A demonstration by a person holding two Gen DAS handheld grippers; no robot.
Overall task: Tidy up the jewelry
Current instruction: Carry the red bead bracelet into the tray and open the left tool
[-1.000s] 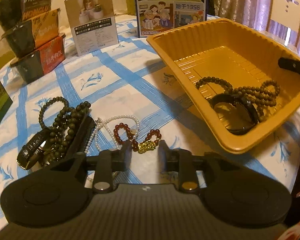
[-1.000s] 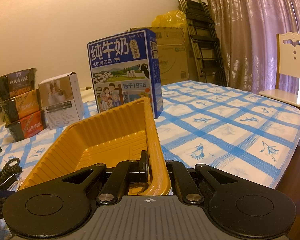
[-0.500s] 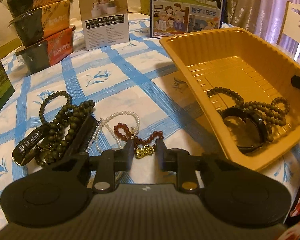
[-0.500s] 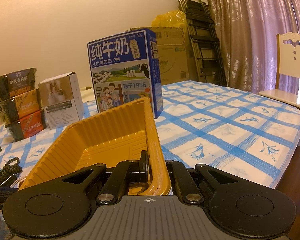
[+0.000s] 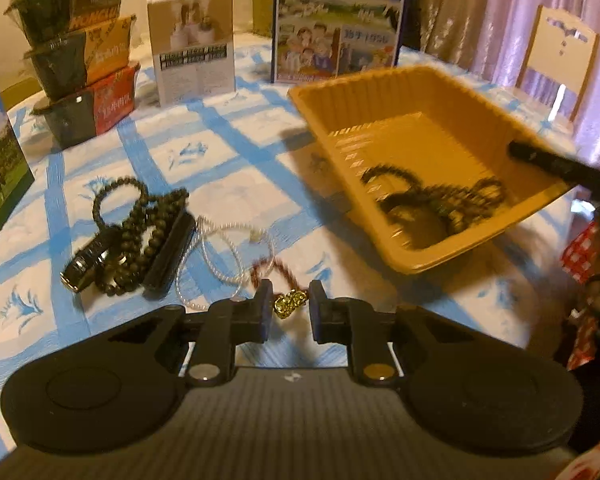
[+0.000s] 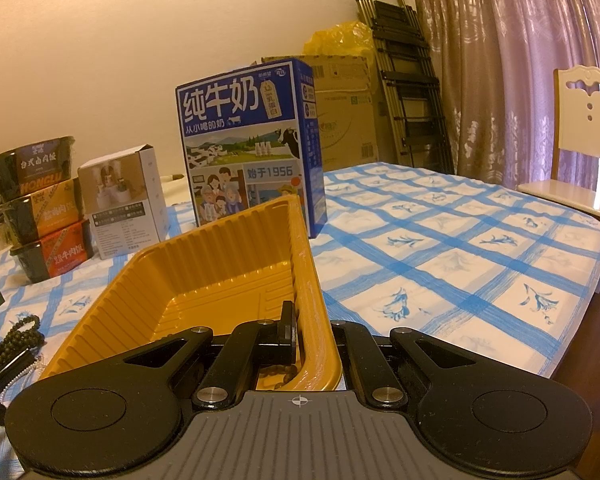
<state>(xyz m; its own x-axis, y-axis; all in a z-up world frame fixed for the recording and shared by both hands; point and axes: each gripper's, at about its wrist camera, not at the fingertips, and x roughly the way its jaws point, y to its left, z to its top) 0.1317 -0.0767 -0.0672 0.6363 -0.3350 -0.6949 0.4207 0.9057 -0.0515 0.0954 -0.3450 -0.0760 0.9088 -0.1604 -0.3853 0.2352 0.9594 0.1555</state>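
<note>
My left gripper point(image 5: 289, 307) stands low over the table with its jaws narrowed around the gold charm point(image 5: 289, 301) of a red bead bracelet point(image 5: 274, 266); whether the pads grip it I cannot tell. A white pearl strand point(image 5: 220, 248), dark bead bracelets point(image 5: 140, 220) and a black watch point(image 5: 90, 254) lie to its left. The yellow tray point(image 5: 420, 148) at right holds dark beads point(image 5: 448, 196). My right gripper point(image 6: 312, 332) is shut on the tray's side wall point(image 6: 306, 280), and its finger shows in the left wrist view point(image 5: 560, 166).
At the back stand a blue milk carton point(image 6: 248, 152), a small white box point(image 6: 120, 208) and a stack of three noodle bowls point(image 6: 40, 208). A chair point(image 6: 580, 148) is at the right edge of the table. A ladder point(image 6: 404, 80) leans on the wall.
My left gripper has moved forward and down onto the red bracelet, and its jaws have narrowed around the gold charm. The right gripper and tray have stayed put.
</note>
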